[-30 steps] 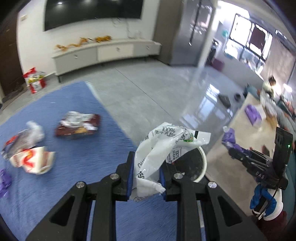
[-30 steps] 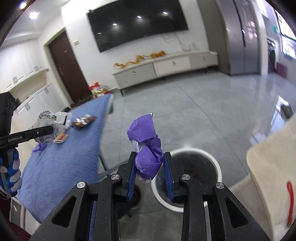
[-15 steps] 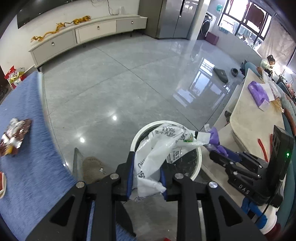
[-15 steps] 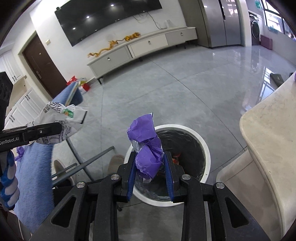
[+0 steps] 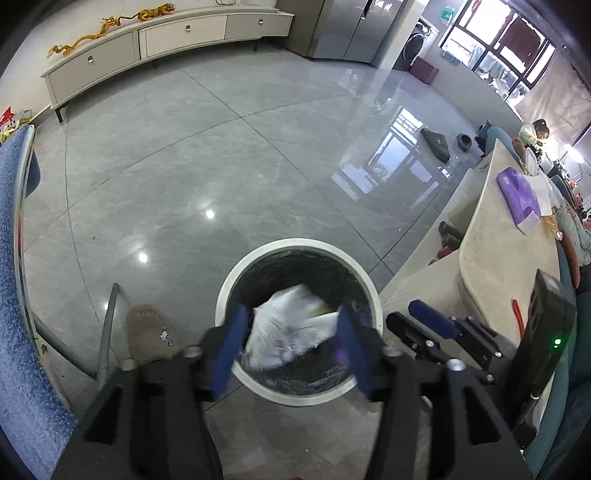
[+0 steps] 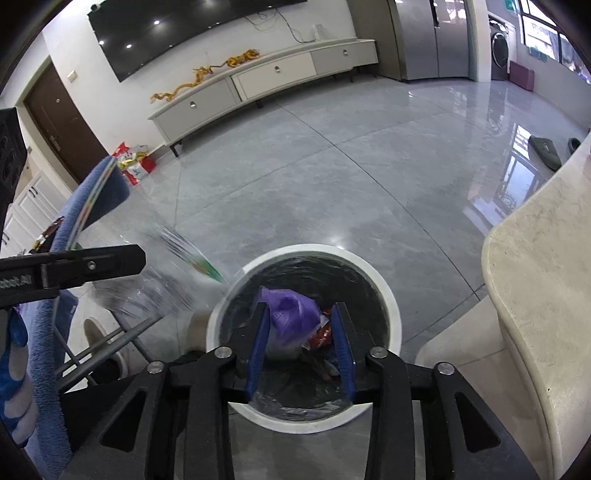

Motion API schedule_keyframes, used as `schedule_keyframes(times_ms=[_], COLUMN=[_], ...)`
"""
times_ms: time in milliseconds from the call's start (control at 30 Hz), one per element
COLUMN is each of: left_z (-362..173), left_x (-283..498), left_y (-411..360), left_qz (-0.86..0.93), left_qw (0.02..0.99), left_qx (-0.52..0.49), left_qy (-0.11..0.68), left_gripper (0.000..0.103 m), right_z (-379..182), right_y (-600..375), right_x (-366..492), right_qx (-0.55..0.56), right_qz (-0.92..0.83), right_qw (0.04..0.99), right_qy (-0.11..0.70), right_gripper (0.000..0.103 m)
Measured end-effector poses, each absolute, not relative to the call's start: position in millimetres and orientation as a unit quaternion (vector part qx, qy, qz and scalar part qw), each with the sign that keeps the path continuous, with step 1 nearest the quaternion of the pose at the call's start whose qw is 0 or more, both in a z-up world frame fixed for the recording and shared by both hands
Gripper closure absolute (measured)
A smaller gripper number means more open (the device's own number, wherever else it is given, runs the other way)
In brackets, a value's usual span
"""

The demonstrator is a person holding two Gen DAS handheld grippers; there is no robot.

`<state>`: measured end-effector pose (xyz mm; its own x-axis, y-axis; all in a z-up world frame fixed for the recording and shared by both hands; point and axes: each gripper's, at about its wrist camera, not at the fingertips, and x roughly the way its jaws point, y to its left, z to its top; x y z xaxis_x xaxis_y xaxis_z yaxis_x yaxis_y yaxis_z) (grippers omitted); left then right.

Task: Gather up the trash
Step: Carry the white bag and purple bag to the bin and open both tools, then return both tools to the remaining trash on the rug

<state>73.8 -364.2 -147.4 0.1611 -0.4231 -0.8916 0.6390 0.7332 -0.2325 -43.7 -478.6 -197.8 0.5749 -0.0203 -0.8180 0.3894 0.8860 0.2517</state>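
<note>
Both tools hang over the round white-rimmed bin [image 5: 298,321] with a black liner. The left tool [image 5: 291,338] is opening, its crumpled white plastic wrapper [image 5: 288,334] dropping free. The right tool [image 6: 301,341] is opening too, and the crumpled purple plastic wrapper [image 6: 291,314] sits loose between its jaws. Both wrappers look light, soft and springy; pinch any bunched fold.

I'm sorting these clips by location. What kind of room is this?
Most likely a home living room: a wall-mounted television above a long low cabinet, a glossy tiled floor, and a round bin for trash.
</note>
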Motion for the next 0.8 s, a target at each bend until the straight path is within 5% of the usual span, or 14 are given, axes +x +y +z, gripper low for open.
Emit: schedule_keyframes(times_ms=[600, 800], left_z=[-49, -29], left_x=[22, 18], left_y=[-260, -193], left_qz=[-0.361, -0.332], left_qw=[0.821, 0.841], left_qx=[0.103, 0.085], left_qy=[0.431, 0.418], left_gripper=[0.047, 0.035], right_z=[-130, -81], right_y=[-456, -424], right_x=[-81, -87], right_qx=[0.199, 0.167], right_qz=[-0.111, -0.092], right_qw=[0.893, 0.917], right_qy=[0.388, 0.349], right_gripper=[0.062, 0.056])
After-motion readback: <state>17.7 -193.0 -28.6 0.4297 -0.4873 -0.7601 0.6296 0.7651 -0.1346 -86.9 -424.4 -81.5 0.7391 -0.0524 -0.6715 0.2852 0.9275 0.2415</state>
